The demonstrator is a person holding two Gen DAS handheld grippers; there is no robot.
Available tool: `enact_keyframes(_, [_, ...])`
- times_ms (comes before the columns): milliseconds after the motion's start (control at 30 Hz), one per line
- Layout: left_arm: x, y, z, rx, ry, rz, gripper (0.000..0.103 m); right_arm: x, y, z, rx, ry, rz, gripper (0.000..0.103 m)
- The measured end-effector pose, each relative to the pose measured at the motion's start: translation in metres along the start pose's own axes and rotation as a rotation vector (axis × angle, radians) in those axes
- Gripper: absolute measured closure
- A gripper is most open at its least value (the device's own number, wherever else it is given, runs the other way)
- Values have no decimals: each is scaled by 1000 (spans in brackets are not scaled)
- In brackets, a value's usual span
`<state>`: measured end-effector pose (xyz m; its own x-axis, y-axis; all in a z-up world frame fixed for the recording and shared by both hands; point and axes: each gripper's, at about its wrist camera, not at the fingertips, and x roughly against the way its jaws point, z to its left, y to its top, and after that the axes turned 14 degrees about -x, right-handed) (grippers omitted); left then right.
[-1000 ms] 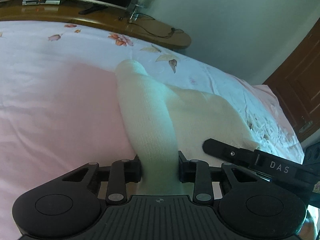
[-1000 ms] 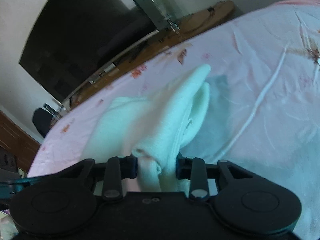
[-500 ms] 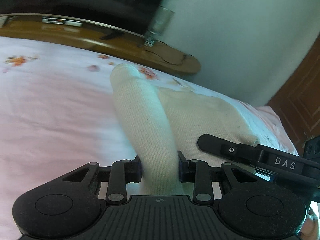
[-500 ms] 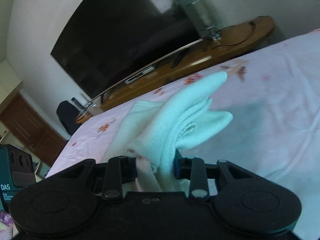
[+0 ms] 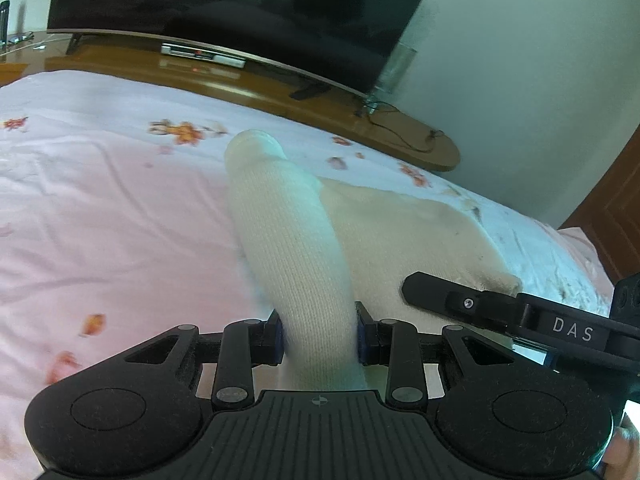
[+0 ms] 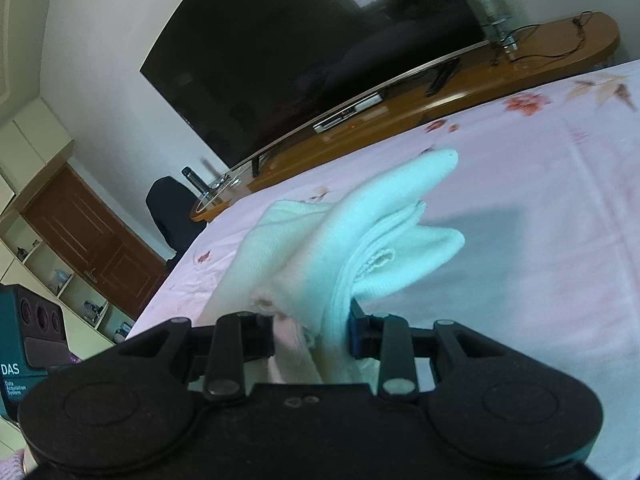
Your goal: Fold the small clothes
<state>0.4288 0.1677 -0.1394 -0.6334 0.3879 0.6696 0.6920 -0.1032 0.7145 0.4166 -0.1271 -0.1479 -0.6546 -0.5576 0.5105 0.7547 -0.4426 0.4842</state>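
Observation:
A small cream knitted garment [image 5: 400, 232] lies partly on the pink floral bed sheet [image 5: 100, 220]. My left gripper [image 5: 319, 338] is shut on a rolled edge of it, which rises away from the jaws like a tube. My right gripper [image 6: 311, 334] is shut on another bunched part of the same garment [image 6: 360, 232], held up off the sheet with folds hanging to the right. The right gripper's black body [image 5: 520, 316] shows at the right of the left wrist view, close beside the left one.
A wooden TV bench [image 5: 280, 92] with a large dark TV [image 5: 224, 4] runs along the far edge of the bed. A brown door [image 6: 92, 240] and shelves stand at the left in the right wrist view. Sheet [image 6: 540, 240] spreads to the right.
Both grippers have lifted and tilted up with the garment, so the TV and bench now fill the upper views. The garment has come further off the sheet. Both grips are unchanged.

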Motion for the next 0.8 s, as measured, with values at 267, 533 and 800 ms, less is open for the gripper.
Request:
enact_keyframes(267, [-22,-34,40,19,29,19,50,-36,-27,-7,-9,-112,25,70])
enact_keyframes(533, [9,-33,33,-2,151,-43,39,-18,-28,-5,52,-250,-41,48])
enact_keyframes(800, [2,-2,8,-101,134,-96,39,3,-19,47,240,-231,-167,63])
